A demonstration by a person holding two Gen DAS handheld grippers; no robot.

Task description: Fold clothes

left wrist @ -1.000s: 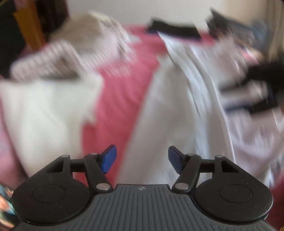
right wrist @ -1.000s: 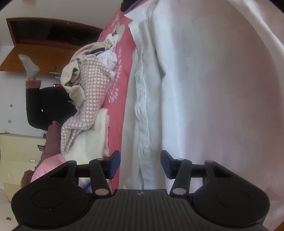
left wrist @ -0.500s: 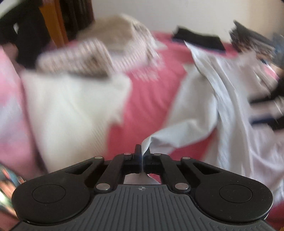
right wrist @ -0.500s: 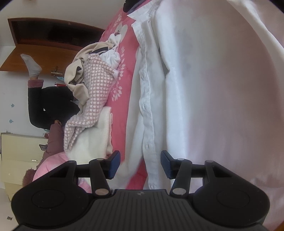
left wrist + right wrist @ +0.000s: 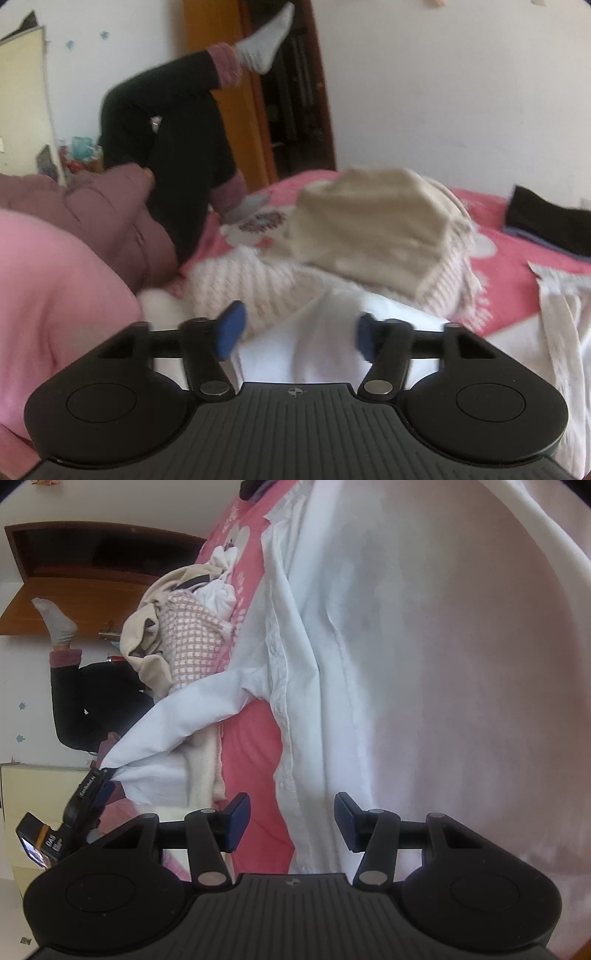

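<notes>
1. White cotton shirt (image 5: 369,664) lies spread on a pink bed (image 5: 255,794), its button strip running down the middle of the right wrist view; one sleeve (image 5: 184,716) is pulled out to the left, over the pile.
2. Left gripper (image 5: 295,332) has its jaws opening; the sleeve's cloth lies between the blue pads (image 5: 231,332), and they do not seem to press it.
3. Right gripper (image 5: 291,819) hovers over the shirt's near hem with its jaws apart, holding nothing.
4. Progress, as a judgement: folding has barely begun. The sleeve is drawn out sideways, not laid across the body, and no fold shows in the shirt.
5. Counts: two grippers; one white shirt; one loose pile (image 5: 369,236) of unfolded clothes on the far side, with a beige piece on a pink-and-white checked one; one dark folded item (image 5: 546,225) at the far right.
6. One person (image 5: 166,122) lies beside the bed, legs raised.
</notes>
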